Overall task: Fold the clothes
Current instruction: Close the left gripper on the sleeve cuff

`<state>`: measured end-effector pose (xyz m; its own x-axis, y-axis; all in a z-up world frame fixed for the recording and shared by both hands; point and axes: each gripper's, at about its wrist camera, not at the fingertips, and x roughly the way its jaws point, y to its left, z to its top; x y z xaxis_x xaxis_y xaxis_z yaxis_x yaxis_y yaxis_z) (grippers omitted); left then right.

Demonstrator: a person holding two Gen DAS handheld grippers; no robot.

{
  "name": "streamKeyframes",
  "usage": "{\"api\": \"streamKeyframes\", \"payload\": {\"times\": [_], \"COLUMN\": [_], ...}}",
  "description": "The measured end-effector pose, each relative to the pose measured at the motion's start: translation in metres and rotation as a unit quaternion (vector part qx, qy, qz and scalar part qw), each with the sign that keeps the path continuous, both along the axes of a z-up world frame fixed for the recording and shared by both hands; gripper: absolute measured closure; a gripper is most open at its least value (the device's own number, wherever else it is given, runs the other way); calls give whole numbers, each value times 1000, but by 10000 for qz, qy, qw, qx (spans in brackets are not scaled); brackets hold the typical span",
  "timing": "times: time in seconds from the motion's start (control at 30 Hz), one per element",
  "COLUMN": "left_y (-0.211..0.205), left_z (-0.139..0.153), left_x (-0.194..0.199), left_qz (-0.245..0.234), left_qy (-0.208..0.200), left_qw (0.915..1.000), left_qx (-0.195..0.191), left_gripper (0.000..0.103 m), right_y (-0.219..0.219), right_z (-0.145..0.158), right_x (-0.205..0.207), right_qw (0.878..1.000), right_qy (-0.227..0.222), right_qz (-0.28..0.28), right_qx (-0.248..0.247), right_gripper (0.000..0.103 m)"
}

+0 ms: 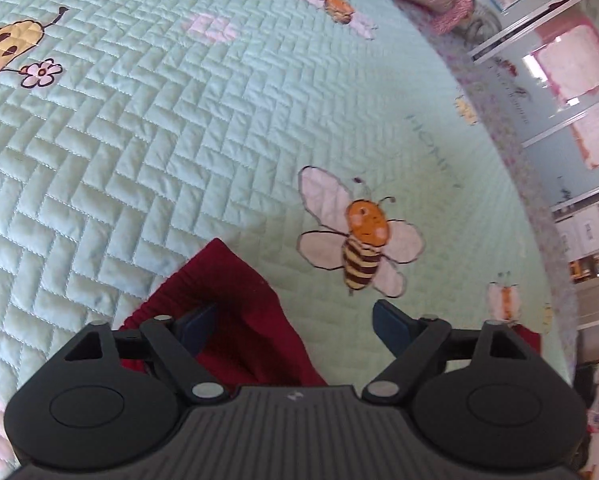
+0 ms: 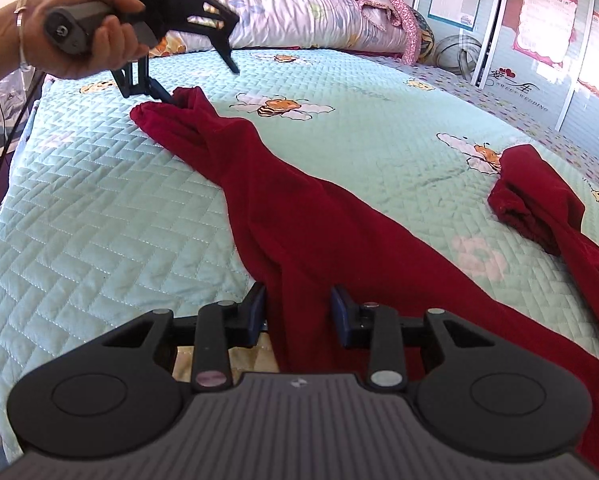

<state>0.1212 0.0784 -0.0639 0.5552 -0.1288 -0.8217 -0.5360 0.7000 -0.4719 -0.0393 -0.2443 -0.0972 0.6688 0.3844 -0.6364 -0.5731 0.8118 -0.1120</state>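
Straddling a bunched fold of the dark red garment [image 2: 319, 216] near the bed's near edge, the right gripper [image 2: 298, 312] had its jaws narrowly apart, not closed on the cloth. The garment stretched diagonally across the quilted green bedspread [image 2: 99, 184] toward the far left corner. There the left gripper [image 1: 295, 320], held by a hand [image 2: 79, 28], stood wide open over the garment's end.
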Motion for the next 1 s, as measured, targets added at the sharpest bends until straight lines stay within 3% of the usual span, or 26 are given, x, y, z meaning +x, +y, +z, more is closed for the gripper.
{"api": "streamKeyframes", "payload": {"times": [0.1, 0.17, 0.23, 0.3, 0.33, 0.47, 0.53, 0.57, 0.63, 0.7, 0.77, 0.9, 1.0], "left_y": [-4, -6, -11, -14, -15, -10, -3, 0, 14, 34, 50, 69, 73], "left_z": [-4, -4, 6, 28, 39, 105, 117, 115, 86, 42, 6, -17, -13], "left_x": [3, 4, 2, -3, -5, -36, -55, -61, -68, -69, -73, -89, -93], "left_qz": [-150, -268, -397, -522, -589, -822, -855, -900, -892, -916, -901, -640, -532], "left_qy": [156, 175, -13, -463, -723, -1977, -2147, -2083, -1569, -1025, -713, -874, -1108], "left_qw": [9997, 9995, 9986, 9969, 9951, 9761, 9707, 9698, 9773, 9867, 9909, 9931, 9918], "left_qx": [61, 59, 345, 353, 333, 360, 657, 890, 1114, 863, 707, 446, 362], "left_gripper": [101, 101, 103, 103, 103, 103, 102, 102, 101, 101, 101, 99, 98], "right_y": [1, -1, -2, -4, -5, -14, -16, -14, -6, 1, 4, 4, -2], "right_z": [2, 6, 11, 16, 18, 48, 63, 64, 56, 38, 25, 18, 22], "right_x": [-1, -1, -1, -1, -1, -1, -4, -6, -10, -15, -20, -33, -40], "right_qw": [10000, 9999, 9998, 9997, 9996, 9983, 9980, 9982, 9985, 9984, 9983, 9983, 9980], "right_qy": [-43, -109, -175, -242, -275, -498, -462, -387, -133, 121, 253, 289, 323], "right_qz": [-1, -16, -32, -48, -55, -219, -75, 45, 345, 495, 505, 506, 512], "right_qx": [-32, -32, -32, -33, -33, 231, 435, 466, 400, 257, 169, 89, 161], "right_gripper": [66, 66, 69, 95, 98, 98, 98, 98, 98, 95, 94, 90, 89]}}
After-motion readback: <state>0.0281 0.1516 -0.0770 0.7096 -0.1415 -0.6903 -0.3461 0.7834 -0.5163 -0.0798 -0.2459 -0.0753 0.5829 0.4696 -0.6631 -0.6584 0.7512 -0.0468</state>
